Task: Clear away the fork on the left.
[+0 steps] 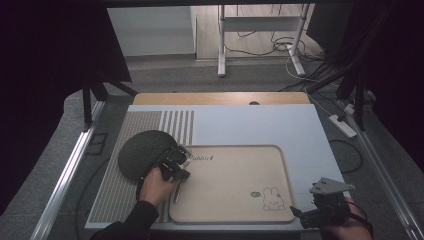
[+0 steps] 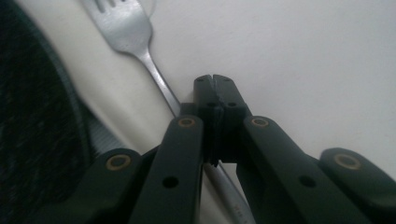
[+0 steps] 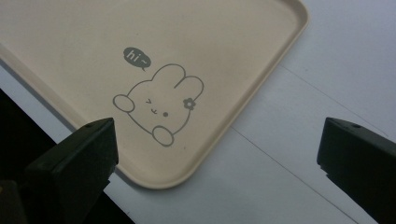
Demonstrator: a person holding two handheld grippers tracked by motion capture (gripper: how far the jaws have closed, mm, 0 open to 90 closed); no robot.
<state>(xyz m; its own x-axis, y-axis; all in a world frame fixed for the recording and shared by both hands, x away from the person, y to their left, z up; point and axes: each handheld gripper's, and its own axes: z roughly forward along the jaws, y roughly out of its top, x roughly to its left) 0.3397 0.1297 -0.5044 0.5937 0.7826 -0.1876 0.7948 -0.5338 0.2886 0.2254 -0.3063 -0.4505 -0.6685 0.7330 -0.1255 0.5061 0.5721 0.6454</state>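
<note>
- Left tool (image 2: 215,93) is clamping the fork (image 2: 135,39) by its handle at the tray's (image 1: 235,212) left edge, beside the dark mat (image 1: 142,150).
- Fork's long axis is running straight ahead of the jaws.
- Right tool (image 3: 217,154) is hanging open, well apart.

The tray (image 1: 235,210) is beige, printed with a grey outline rabbit (image 3: 159,105) wearing a small dark flower, a dark grey speech bubble (image 3: 137,56) reading "hi" at its 11 o'clock, and dark lettering (image 1: 202,157) near the tray's 10 o'clock corner. The fork (image 2: 135,42) is brushed silver. The round mat (image 1: 142,152) is dark grey and speckled. The desk (image 1: 260,125) is pale blue-white, with grey stripes (image 1: 175,125) toward 9 o'clock. Both claws, left (image 2: 215,81) and right (image 3: 217,158), are black.
</note>
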